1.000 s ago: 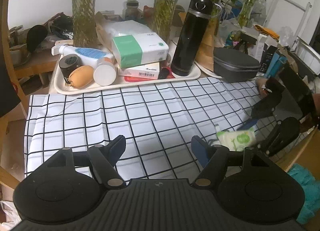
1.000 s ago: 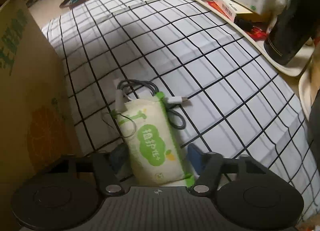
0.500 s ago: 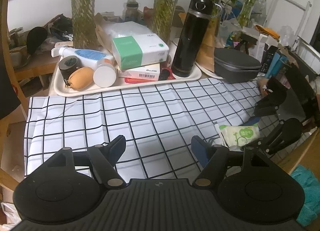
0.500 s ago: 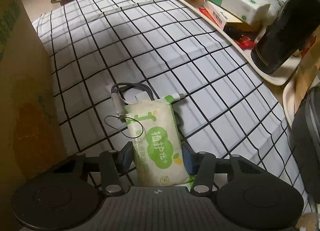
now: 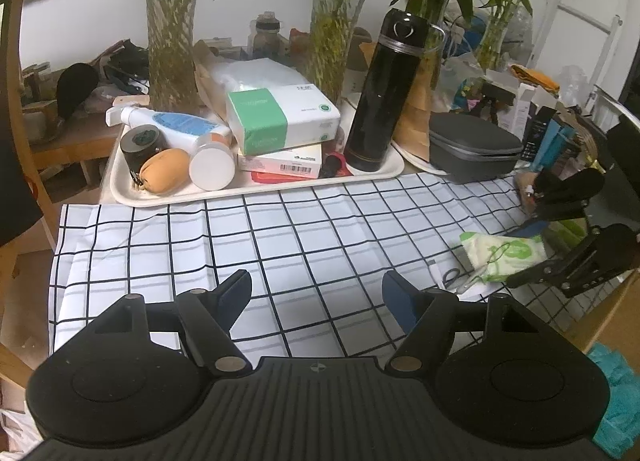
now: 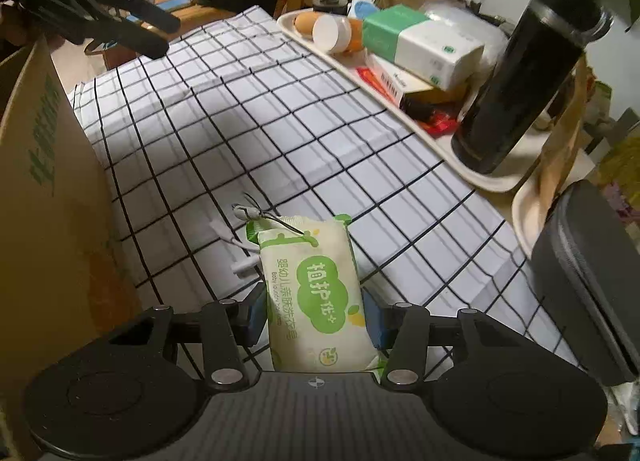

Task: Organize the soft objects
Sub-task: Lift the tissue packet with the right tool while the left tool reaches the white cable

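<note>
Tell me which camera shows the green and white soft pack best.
The right wrist view: the pack fills the centre, label readable, clamped in the right gripper. The left wrist view shows it small at the right edge, partly hidden.

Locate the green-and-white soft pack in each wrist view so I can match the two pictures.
Left wrist: green-and-white soft pack at the right edge, between the right gripper's fingers.
Right wrist: the pack is bottom centre, clamped in that gripper.
Shared landmark: black flask standing on the cream tray.
</note>
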The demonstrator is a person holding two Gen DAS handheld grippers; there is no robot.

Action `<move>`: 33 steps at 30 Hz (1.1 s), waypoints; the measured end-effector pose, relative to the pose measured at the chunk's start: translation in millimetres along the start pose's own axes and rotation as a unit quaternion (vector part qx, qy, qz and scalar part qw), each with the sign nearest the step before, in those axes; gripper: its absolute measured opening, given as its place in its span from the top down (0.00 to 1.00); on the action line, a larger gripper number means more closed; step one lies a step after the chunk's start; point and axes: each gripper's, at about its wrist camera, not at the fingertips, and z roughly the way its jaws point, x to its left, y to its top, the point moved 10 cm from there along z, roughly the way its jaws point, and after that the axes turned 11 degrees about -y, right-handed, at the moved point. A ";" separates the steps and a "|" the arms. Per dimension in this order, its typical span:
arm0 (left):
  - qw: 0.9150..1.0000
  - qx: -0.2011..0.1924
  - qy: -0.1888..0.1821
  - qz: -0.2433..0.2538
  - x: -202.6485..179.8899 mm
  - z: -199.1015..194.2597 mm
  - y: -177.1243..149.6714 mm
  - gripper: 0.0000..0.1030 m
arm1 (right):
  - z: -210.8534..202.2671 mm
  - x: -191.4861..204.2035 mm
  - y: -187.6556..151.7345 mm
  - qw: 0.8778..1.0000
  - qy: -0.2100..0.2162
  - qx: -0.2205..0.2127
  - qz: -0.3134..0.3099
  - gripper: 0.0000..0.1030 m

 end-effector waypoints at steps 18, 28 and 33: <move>1.000 0.004 -0.020 0.017 -9.6 -4.6 7.6 0.31 | -64.9 -26.7 13.0 0.989 -0.092 -0.068 0.089 0.50; 0.985 0.064 -0.102 0.119 -33.6 45.0 7.5 0.31 | -73.9 -33.0 -1.2 0.983 -0.119 -0.061 0.127 0.50; 0.971 0.089 -0.136 0.177 -40.1 77.9 -6.4 0.31 | -73.7 -40.0 -8.8 0.980 -0.133 -0.054 0.137 0.50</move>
